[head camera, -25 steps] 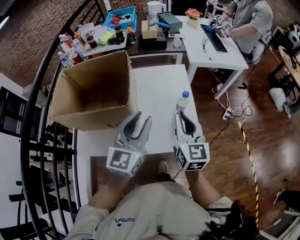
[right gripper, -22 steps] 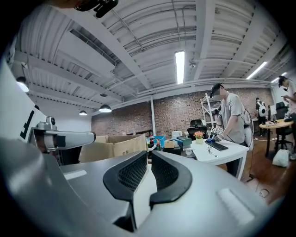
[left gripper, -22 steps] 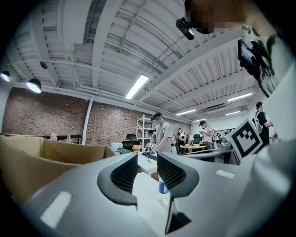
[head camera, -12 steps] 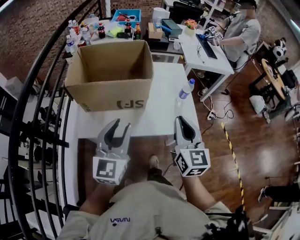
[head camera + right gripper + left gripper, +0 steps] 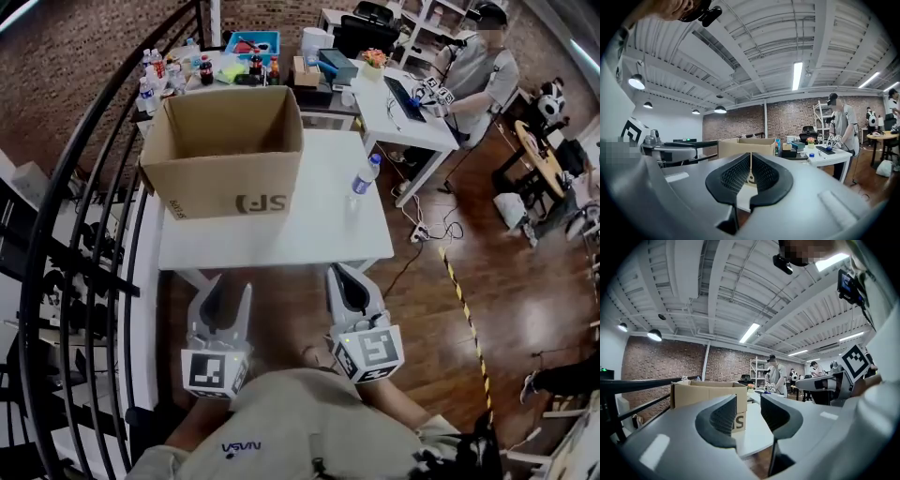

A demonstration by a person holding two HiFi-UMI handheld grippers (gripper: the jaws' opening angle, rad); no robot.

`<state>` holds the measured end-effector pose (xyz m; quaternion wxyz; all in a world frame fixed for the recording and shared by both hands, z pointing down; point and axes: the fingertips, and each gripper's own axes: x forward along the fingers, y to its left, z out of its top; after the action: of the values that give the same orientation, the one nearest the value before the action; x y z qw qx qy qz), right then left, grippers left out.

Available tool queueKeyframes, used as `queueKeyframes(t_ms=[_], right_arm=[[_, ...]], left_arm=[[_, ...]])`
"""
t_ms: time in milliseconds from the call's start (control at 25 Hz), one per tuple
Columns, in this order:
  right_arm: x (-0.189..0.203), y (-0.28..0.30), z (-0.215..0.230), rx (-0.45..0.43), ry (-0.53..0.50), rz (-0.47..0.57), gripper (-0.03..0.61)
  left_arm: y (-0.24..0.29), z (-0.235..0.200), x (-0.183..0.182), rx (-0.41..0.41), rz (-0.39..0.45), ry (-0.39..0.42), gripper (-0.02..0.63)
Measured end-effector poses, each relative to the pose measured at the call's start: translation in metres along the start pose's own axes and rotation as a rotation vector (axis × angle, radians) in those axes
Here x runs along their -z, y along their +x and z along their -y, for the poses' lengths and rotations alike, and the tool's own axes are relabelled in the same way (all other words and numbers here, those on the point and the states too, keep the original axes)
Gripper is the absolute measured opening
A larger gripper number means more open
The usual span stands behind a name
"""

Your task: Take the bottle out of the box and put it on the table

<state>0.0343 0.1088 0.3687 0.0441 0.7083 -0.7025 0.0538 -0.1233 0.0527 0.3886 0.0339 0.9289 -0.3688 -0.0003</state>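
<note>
A clear water bottle with a blue cap [image 5: 364, 175] stands upright near the right edge of the white table [image 5: 309, 234]; it also shows small in the right gripper view [image 5: 811, 155]. The open cardboard box [image 5: 225, 150] sits at the table's back left, and its inside looks empty. Both grippers hang off the table's near edge, close to my body and well away from the bottle. My left gripper [image 5: 223, 298] [image 5: 749, 401] is opening its jaws with nothing between them. My right gripper [image 5: 343, 279] [image 5: 750, 157] is shut and empty.
A black railing [image 5: 84, 187] curves along the left. Behind the box is a cluttered table with drink bottles and a blue tray [image 5: 248, 45]. A person works at a white desk [image 5: 403, 108] at the back right. Yellow-black tape [image 5: 466, 305] crosses the wooden floor.
Both grippers have drawn back from over the table to past its near edge. The right gripper has left the bottle, which stays standing on the table.
</note>
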Motion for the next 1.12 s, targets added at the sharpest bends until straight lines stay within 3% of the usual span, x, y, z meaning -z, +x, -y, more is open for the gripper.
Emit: queueKeyframes(t_ms=[280,600,1120], right_arm=[[0.026,-0.037,0.006,-0.092,0.033,0.004,0.000],[0.048,-0.058,0.022,-0.113,0.036,-0.008,0.000],[0.059,-0.059,0.026,-0.131,0.068,-0.006,0.000]], left_arm=[[-0.011,0.049,0.007,-0.051,-0.021,0.006,0.133],[-0.019,0.068,0.027,-0.115,-0.051,-0.007,0.133],[-0.025,0.083,0.034,-0.089,-0.066,-0.004,0.133]])
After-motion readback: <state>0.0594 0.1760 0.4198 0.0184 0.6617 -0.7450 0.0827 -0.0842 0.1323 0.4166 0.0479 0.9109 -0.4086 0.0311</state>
